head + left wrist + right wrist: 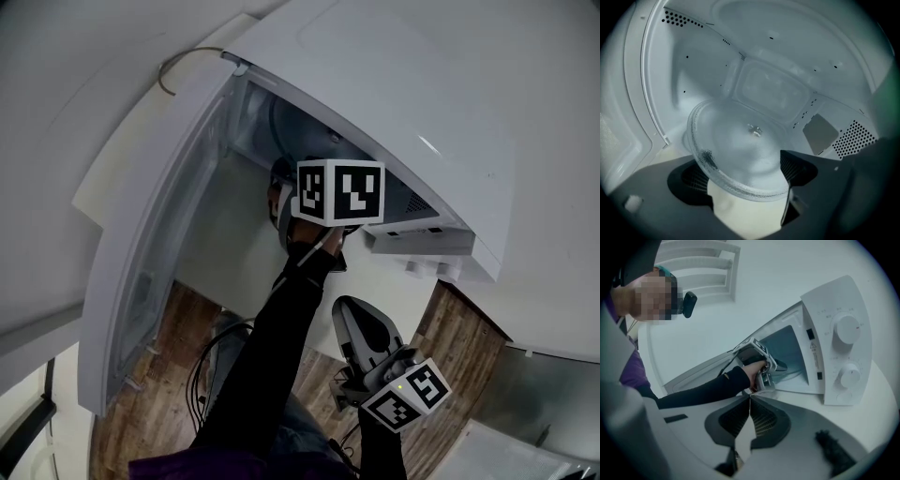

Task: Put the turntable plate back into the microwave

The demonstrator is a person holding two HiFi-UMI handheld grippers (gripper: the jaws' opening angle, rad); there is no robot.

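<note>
The left claw (pixel 749 185) stands wide open inside the microwave (pixel 834 343). Its ribbed pads (pixel 691 180) are well apart and press on nothing. The near rim of the turntable plate (pixel 740 150) lies between the jaws without touching either pad. The clear glass plate rests in the oven cavity (pixel 768 89) with its hub at the middle. Whether it sits square on its drive cannot be told. In the left gripper view a grey panel (pixel 820 133) is on the side wall at 3 o'clock from the plate. Vent holes (pixel 853 138) lie just beyond the panel, and more vent holes (pixel 677 18) are at 11 o'clock.

In the right gripper view a hand (pixel 754 371) in a dark sleeve (pixel 698 390) holds the left claw at the oven mouth. In the head view the marker cube (pixel 339 192) sits at the opening and the door (pixel 150 253) hangs open at 9 o'clock from it.

The right claw (pixel 750 404) is closed tight on nothing, pad against pad. It hangs outside, at 5 o'clock from the left one in the head view. Its own cube (pixel 408 394) is near the picture's lower edge.

The control panel has two round dials, one (pixel 846 329) at 12 o'clock above the other (pixel 848 375). Small print rings the dials and there is a label (pixel 813 350) beside the opening. All of this writing is too small to read, and no brand can be made out. The oven stands on a white desk (pixel 881 399) over a wood floor (pixel 159 375).
</note>
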